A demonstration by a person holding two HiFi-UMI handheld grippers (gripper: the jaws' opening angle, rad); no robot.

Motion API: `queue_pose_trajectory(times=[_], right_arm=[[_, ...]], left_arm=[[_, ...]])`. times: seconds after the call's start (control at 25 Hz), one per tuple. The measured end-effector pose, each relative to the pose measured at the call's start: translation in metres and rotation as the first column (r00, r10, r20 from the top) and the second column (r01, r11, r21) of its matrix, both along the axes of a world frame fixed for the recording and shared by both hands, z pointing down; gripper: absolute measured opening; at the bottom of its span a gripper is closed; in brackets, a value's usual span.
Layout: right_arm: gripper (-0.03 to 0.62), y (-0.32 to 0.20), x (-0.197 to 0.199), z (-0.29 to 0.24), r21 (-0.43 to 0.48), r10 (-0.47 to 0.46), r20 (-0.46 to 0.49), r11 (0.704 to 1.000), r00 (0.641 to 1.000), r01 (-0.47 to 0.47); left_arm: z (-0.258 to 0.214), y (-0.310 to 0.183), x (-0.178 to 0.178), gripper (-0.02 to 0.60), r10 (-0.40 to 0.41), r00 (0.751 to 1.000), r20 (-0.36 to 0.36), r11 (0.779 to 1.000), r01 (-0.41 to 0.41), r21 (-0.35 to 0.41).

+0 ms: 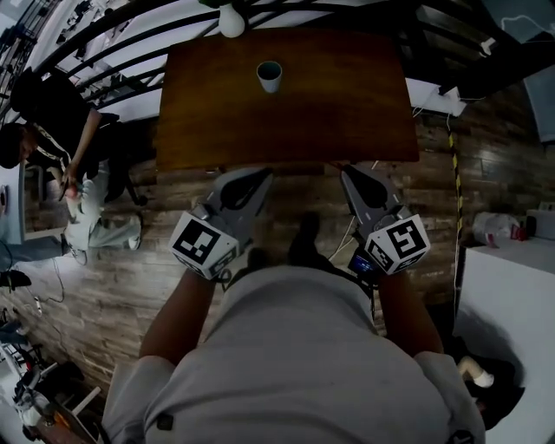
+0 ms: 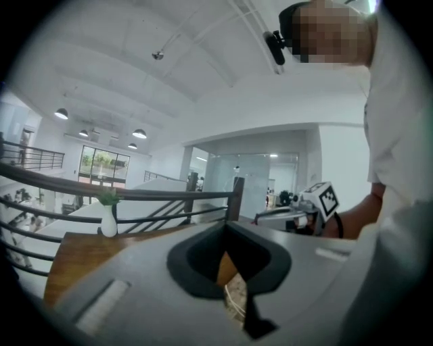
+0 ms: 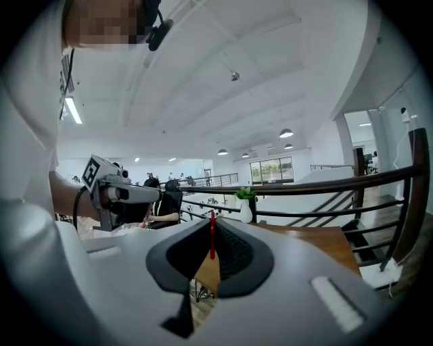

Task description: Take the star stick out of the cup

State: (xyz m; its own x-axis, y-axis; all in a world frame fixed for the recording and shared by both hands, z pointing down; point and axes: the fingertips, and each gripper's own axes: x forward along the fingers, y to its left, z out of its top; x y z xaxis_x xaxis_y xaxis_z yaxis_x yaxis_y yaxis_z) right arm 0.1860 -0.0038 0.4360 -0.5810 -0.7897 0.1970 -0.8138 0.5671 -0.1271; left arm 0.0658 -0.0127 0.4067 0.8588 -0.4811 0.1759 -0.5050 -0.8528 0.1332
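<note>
A pale cup (image 1: 270, 76) with a teal inside stands on the brown table (image 1: 208, 113), towards the far edge. I cannot make out the star stick in it from above. Both grippers hang in front of my body, short of the table's near edge. The left gripper (image 1: 260, 178) (image 2: 226, 226) has its jaws together and holds nothing. My right gripper (image 1: 349, 173) (image 3: 212, 226) is shut too. A thin red upright line (image 3: 212, 236) shows at the seam of its pads; I cannot tell what it is. The cup shows in neither gripper view.
A white vase (image 1: 231, 19) (image 3: 245, 209) (image 2: 108, 221) with a green sprig stands at the table's far edge, before a dark railing (image 3: 325, 186). A person (image 1: 52, 130) sits at the left on the plank floor. A white cabinet (image 1: 512, 295) stands at the right.
</note>
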Motion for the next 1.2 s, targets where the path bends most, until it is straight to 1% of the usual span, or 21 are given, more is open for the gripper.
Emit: queue_pose_trajectory(times=[0.2, 0.32, 0.44, 0.72, 0.84, 0.96, 1.08, 1.2], right_arm=[[0.023, 0.054, -0.051, -0.012, 0.019, 0.026, -0.007, 0.999, 1.0, -0.025], [0.023, 0.089, -0.09, -0.021, 0.037, 0.034, -0.008, 0.999, 0.999, -0.034], [0.023, 0.125, -0.125, -0.028, 0.058, 0.044, -0.018, 0.997, 0.999, -0.043], [0.021, 0.196, -0.174, -0.029, 0.06, 0.088, -0.024, 0.994, 0.996, -0.087], [0.023, 0.218, -0.189, -0.03, 0.044, 0.106, -0.02, 0.993, 0.994, -0.106], [0.023, 0.231, -0.198, -0.033, 0.039, 0.099, -0.031, 0.994, 0.995, -0.097], [0.023, 0.238, -0.2, -0.04, 0.036, 0.098, -0.035, 0.995, 0.995, -0.097], [0.023, 0.237, -0.199, -0.042, 0.023, 0.103, -0.032, 0.994, 0.994, -0.102]], left_arm=[[-0.01, 0.051, -0.056, 0.003, 0.022, 1.0, -0.004, 1.0, -0.022, 0.01], [-0.02, 0.083, -0.095, 0.003, 0.03, 1.0, -0.002, 0.999, -0.03, 0.028], [-0.027, 0.117, -0.13, 0.003, 0.046, 0.999, -0.015, 0.998, -0.046, 0.054], [-0.018, 0.183, -0.189, 0.003, 0.075, 0.997, -0.016, 0.995, -0.074, 0.062], [-0.018, 0.2, -0.207, 0.003, 0.076, 0.997, -0.026, 0.996, -0.075, 0.055], [-0.021, 0.21, -0.217, 0.003, 0.076, 0.997, -0.032, 0.996, -0.074, 0.046], [-0.025, 0.215, -0.223, 0.003, 0.078, 0.996, -0.037, 0.996, -0.076, 0.042], [-0.027, 0.211, -0.227, 0.003, 0.079, 0.997, -0.026, 0.996, -0.078, 0.044]])
